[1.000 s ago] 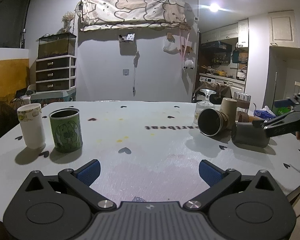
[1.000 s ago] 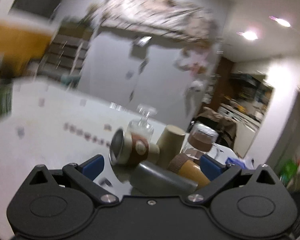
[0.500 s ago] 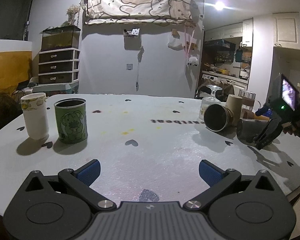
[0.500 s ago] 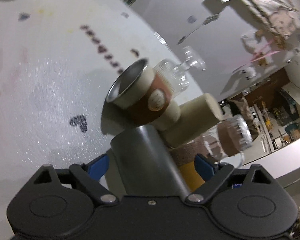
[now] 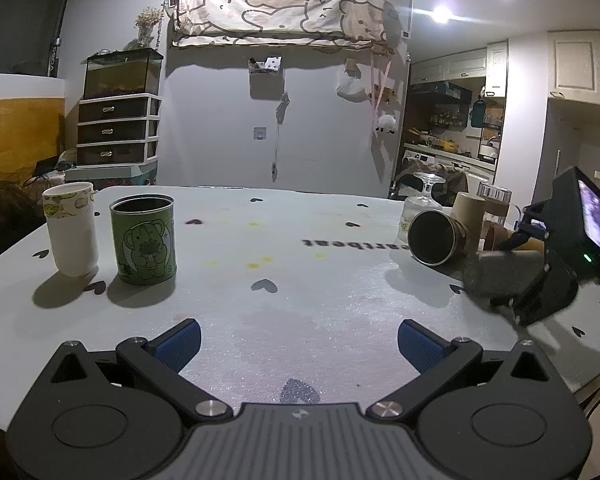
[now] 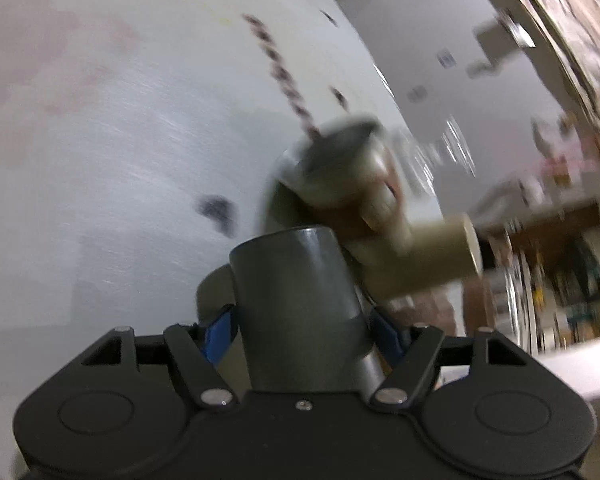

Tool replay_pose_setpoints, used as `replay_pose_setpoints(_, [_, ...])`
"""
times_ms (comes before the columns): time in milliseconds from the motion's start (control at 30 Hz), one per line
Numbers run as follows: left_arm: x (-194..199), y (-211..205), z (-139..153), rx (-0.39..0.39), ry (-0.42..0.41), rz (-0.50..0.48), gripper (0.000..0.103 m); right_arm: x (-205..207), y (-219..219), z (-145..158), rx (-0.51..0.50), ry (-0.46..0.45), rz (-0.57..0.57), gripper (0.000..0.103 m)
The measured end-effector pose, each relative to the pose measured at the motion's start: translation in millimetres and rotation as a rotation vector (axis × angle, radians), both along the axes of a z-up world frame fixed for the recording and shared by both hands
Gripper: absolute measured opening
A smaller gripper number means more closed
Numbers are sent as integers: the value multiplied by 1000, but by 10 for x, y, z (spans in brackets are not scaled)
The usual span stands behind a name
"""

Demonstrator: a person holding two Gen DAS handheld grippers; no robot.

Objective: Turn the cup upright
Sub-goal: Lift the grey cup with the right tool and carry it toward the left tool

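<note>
A dark grey cup (image 6: 296,304) sits between the blue pads of my right gripper (image 6: 304,332), which is shut on it; its closed base points away from the camera. In the left wrist view the same grey cup (image 5: 496,276) is lifted a little above the white table (image 5: 300,280) at the right, held by the right gripper (image 5: 540,288). My left gripper (image 5: 298,340) is open and empty over the table's near edge.
A steel cup with a brown sleeve (image 5: 436,238) lies on its side, with a beige cup (image 5: 468,212), a glass goblet (image 5: 420,200) and a jar behind it. A white cup (image 5: 72,228) and a green tin (image 5: 144,234) stand upright at the left.
My right gripper has closed on the grey cup, lifted it off the table and is rotating it; the right wrist view is blurred with motion. The left gripper has barely moved.
</note>
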State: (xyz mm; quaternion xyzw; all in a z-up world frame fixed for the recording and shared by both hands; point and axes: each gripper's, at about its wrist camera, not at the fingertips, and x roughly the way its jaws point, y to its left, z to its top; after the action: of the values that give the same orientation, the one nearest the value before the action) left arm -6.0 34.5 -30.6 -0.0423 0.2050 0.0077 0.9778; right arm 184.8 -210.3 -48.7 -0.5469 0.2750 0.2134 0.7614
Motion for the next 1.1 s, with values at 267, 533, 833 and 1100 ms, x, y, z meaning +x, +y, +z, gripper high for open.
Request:
replay_pose_setpoints(267, [6, 25, 27, -2, -3, 10, 103, -1002, 538, 67, -36, 6, 374, 73])
replay_pose_setpoints(533, [39, 133, 50, -20, -2, 34, 103, -1718, 995, 142, -24, -16, 673, 73])
replay_pose_setpoints(833, [277, 199, -108, -64, 54, 47, 103, -1810, 978, 164, -22, -44, 711, 72])
replay_pose_setpoints(1100, [264, 144, -121, -48, 70, 18, 103, -1808, 752, 171, 138, -121, 583, 94])
